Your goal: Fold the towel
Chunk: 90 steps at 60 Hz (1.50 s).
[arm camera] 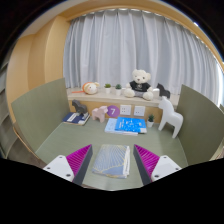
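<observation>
Hovering above the green surface (60,125), the claw (111,163) stands spread, its purple pads (78,158) flanking a grey towel (110,158) lying flat between them — untouched, so folding looks not yet begun. Next move likely calls for pinching one edge. A blue book (126,125) lies at twelve o'clock — beyond it, a teddy bear (141,82).
</observation>
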Each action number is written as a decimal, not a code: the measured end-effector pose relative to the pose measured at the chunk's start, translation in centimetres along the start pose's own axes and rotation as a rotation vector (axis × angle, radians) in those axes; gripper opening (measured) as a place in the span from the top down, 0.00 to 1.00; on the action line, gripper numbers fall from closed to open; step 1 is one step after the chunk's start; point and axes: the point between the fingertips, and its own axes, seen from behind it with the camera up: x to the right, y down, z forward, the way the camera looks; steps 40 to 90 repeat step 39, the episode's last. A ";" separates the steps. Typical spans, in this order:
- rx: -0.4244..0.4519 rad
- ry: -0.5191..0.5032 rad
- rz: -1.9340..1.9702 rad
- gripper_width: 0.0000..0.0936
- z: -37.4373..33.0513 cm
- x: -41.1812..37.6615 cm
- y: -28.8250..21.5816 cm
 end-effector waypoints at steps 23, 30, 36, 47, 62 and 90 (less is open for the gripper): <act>0.024 -0.008 -0.003 0.10 -7.6 -5.0 2.8; 0.032 -0.005 -0.017 0.10 -9.0 -6.1 3.1; 0.037 -0.008 -0.019 0.10 -9.5 -6.7 3.3; 0.038 -0.006 -0.022 0.10 -9.8 -6.8 3.4; 0.038 -0.006 -0.022 0.10 -9.8 -6.8 3.4; 0.038 -0.006 -0.022 0.10 -9.8 -6.8 3.4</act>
